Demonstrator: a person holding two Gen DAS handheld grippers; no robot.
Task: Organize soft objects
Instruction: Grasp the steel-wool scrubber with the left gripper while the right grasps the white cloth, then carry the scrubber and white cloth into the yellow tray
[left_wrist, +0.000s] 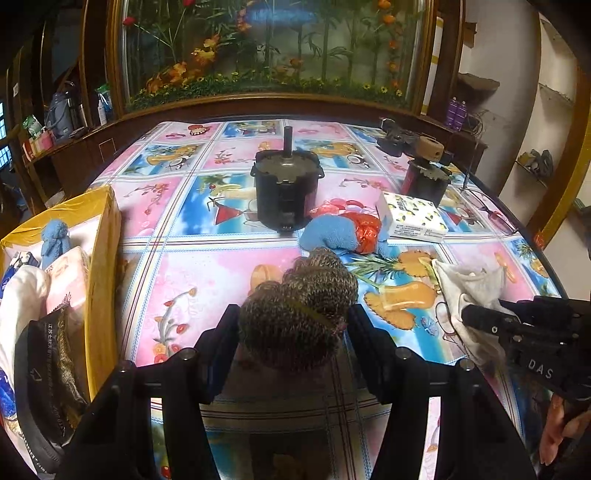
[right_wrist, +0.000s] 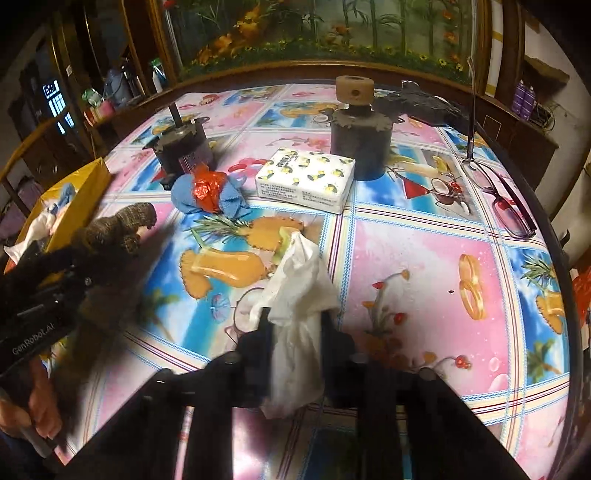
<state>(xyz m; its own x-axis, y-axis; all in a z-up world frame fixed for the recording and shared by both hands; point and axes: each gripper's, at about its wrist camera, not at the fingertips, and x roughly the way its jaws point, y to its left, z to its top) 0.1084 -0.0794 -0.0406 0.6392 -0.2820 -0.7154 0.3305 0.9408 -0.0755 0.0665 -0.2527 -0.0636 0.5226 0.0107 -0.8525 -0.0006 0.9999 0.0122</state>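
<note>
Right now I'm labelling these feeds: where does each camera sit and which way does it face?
Left wrist: on the left gripper, looking down its fingers at the knitted glove it clamps; right gripper at right edge.
Right wrist: on the right gripper, aimed at the white cloth it pinches; left gripper, hand at left.
Both share the tissue pack and yellow box.

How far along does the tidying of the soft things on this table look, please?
Partly done: the yellow box already holds a blue cloth and packets. In hand: the left claw grips a grey knitted glove, and the right claw pinches a white cloth. Left on the table: the blue-and-red bundle and the tissue pack.
</note>
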